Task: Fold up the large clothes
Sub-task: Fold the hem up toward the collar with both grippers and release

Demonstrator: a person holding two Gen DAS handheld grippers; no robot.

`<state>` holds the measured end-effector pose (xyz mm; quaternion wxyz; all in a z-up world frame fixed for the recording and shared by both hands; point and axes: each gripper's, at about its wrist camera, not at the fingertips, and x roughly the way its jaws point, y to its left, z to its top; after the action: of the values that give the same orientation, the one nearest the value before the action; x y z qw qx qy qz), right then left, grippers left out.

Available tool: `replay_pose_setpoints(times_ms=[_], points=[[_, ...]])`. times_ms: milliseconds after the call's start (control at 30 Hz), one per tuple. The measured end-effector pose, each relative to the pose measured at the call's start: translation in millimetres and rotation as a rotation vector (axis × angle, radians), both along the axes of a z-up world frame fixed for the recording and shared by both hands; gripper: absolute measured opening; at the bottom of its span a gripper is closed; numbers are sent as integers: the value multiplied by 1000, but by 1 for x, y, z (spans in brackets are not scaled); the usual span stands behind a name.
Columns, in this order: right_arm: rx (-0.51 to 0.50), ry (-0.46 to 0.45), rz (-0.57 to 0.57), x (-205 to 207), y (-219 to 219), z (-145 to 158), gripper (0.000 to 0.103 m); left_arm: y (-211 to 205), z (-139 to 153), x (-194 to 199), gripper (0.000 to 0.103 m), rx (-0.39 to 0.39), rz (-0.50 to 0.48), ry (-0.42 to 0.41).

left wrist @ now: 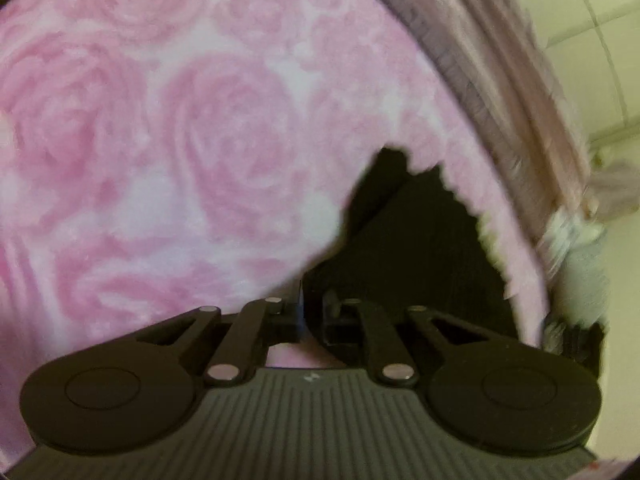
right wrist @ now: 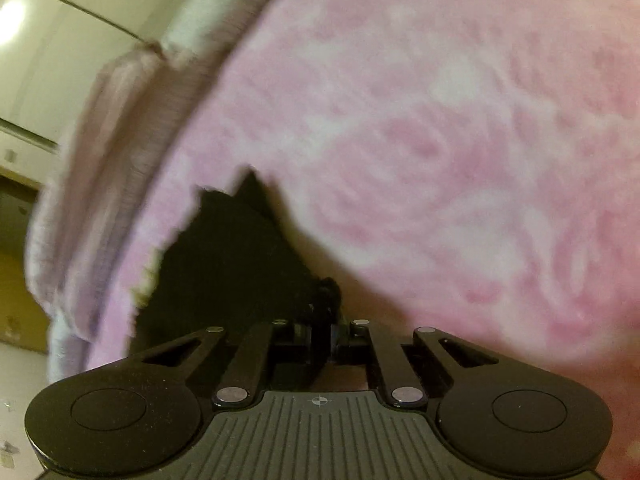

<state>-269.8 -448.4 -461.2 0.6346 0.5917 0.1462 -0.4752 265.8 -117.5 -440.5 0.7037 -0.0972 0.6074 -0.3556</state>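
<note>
A pink fleece garment with a rose pattern (left wrist: 200,120) fills most of the left wrist view and hangs close before the camera. My left gripper (left wrist: 360,192) is shut on its edge. The cloth covers the left finger, and only the dark right finger (left wrist: 400,240) shows. In the right wrist view the same pink cloth (right wrist: 440,120) is blurred. My right gripper (right wrist: 276,200) is shut on its edge too, with the dark left finger (right wrist: 224,248) bare and the other finger hidden under the cloth.
Behind the pink cloth lies a lilac striped fabric (left wrist: 500,80) (right wrist: 120,140) with a white fluffy trim (left wrist: 572,236). Beyond it are a cream wall (left wrist: 592,20) (right wrist: 60,40) and a brown wooden surface (right wrist: 16,280).
</note>
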Motion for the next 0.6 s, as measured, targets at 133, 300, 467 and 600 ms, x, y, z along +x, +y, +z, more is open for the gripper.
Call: replay_pose_setpoints(times_ms=[133,300,467,600], points=[[-12,98,70,12,-3,13,36,-13,11,-10,16,57,-85,-109],[-175,433,130,27,14,61,43,-5,48,-26,22,214,-144,-343],[-385,519,319,76,18,70,43,-39,67,-46,22,175,-277,-514],[-437,590,481,113,21,40,43,-82,52,-69,22,149,-432,-583]])
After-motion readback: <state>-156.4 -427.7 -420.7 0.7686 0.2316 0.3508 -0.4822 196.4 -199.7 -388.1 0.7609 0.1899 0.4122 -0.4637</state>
